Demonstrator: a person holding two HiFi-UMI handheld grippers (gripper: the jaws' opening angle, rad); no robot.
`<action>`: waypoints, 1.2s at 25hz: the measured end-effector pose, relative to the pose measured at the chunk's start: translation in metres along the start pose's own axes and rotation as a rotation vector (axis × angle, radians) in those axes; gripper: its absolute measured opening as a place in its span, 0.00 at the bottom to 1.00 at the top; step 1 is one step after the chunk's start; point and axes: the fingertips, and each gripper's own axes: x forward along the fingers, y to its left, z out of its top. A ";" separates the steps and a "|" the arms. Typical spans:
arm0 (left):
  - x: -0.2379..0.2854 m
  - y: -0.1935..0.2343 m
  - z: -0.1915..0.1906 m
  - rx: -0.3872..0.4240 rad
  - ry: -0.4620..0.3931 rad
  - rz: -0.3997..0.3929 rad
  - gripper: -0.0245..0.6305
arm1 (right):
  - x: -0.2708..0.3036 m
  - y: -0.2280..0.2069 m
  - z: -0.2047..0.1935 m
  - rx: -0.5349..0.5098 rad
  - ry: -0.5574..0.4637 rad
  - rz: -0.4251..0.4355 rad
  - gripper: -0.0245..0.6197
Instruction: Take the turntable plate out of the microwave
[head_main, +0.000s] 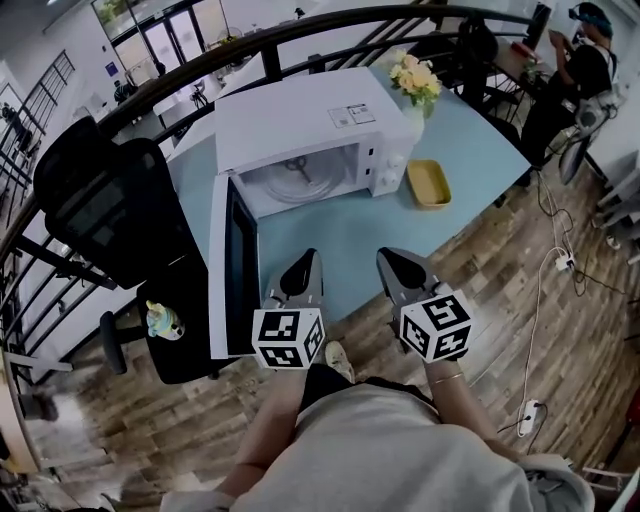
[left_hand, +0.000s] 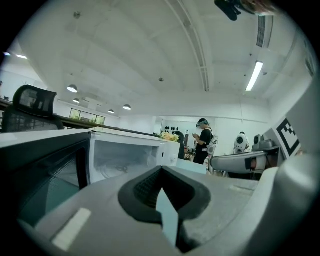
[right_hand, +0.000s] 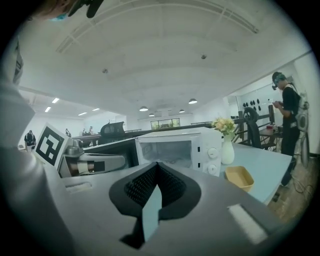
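Observation:
The white microwave (head_main: 320, 120) stands on the pale blue table (head_main: 345, 240) with its door (head_main: 238, 265) swung wide open to the left. The glass turntable plate (head_main: 298, 180) lies inside the cavity on its roller ring. Both grippers hover over the table's near edge, in front of the opening and apart from it. My left gripper (head_main: 304, 264) is shut and empty. My right gripper (head_main: 396, 262) is shut and empty too. The left gripper view looks into the open cavity (left_hand: 125, 160) past the closed jaws of the left gripper (left_hand: 161, 172). The right gripper (right_hand: 157, 167) faces the microwave (right_hand: 175, 147).
A yellow dish (head_main: 428, 182) lies right of the microwave, and a vase of flowers (head_main: 415, 85) stands behind it. A black office chair (head_main: 110, 210) sits left of the open door. A person (head_main: 580, 70) stands at the far right. A dark railing (head_main: 300, 35) runs behind the table.

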 end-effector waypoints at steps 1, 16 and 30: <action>0.005 0.007 0.001 -0.005 0.003 0.005 0.04 | 0.008 -0.002 0.002 -0.002 0.002 0.002 0.07; 0.026 0.052 -0.006 -0.062 0.035 0.054 0.04 | 0.096 0.020 -0.005 -0.037 0.108 0.160 0.07; 0.043 0.090 -0.021 -0.124 0.058 0.225 0.04 | 0.140 -0.003 -0.018 -0.046 0.205 0.246 0.07</action>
